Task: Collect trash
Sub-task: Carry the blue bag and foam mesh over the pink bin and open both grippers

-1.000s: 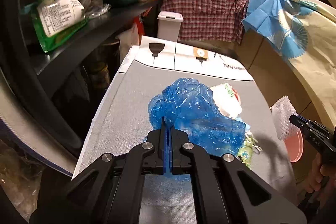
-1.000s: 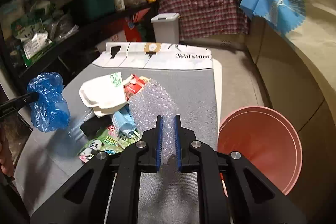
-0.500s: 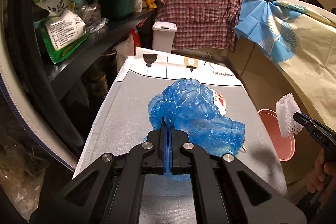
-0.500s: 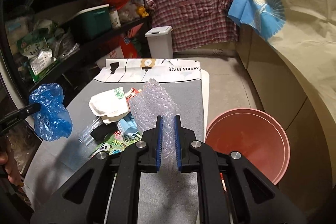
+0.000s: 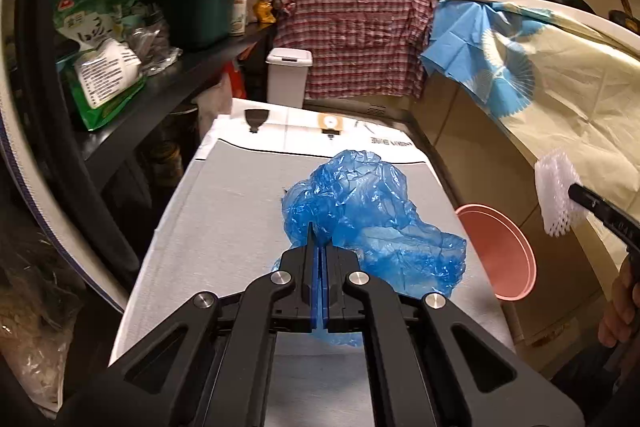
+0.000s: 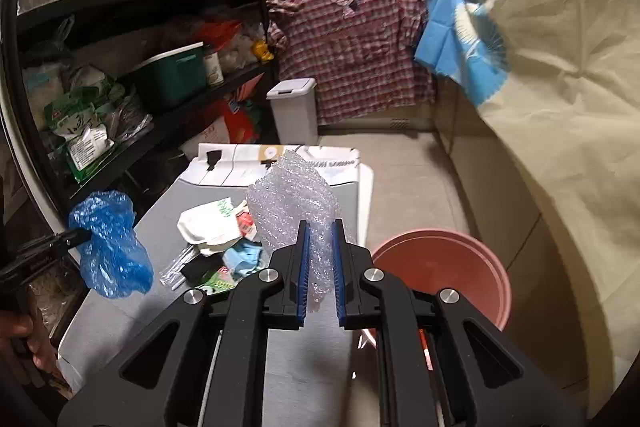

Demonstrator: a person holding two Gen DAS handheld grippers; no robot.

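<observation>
My left gripper [image 5: 319, 233] is shut on a crumpled blue plastic bag [image 5: 368, 223] and holds it high above the grey table [image 5: 224, 219]; the bag also shows in the right wrist view [image 6: 110, 247]. My right gripper [image 6: 319, 231] is shut on a piece of clear bubble wrap [image 6: 294, 199], also seen in the left wrist view [image 5: 556, 195]. More trash lies on the table: a white paper bag [image 6: 210, 227], a blue scrap [image 6: 244, 261], a green wrapper [image 6: 216, 279] and a clear plastic sleeve [image 6: 178, 265].
A pink basin [image 6: 444, 271] stands on the floor right of the table, also in the left wrist view [image 5: 500, 251]. A white lidded bin [image 6: 294, 107] stands beyond the table. Black shelves [image 6: 132, 47] full of goods run along the left. A cloth-covered counter [image 6: 560, 107] is on the right.
Both grippers have risen with their loads, so the table and trash look lower and farther. The blue bag now hides the trash pile in the left wrist view.
</observation>
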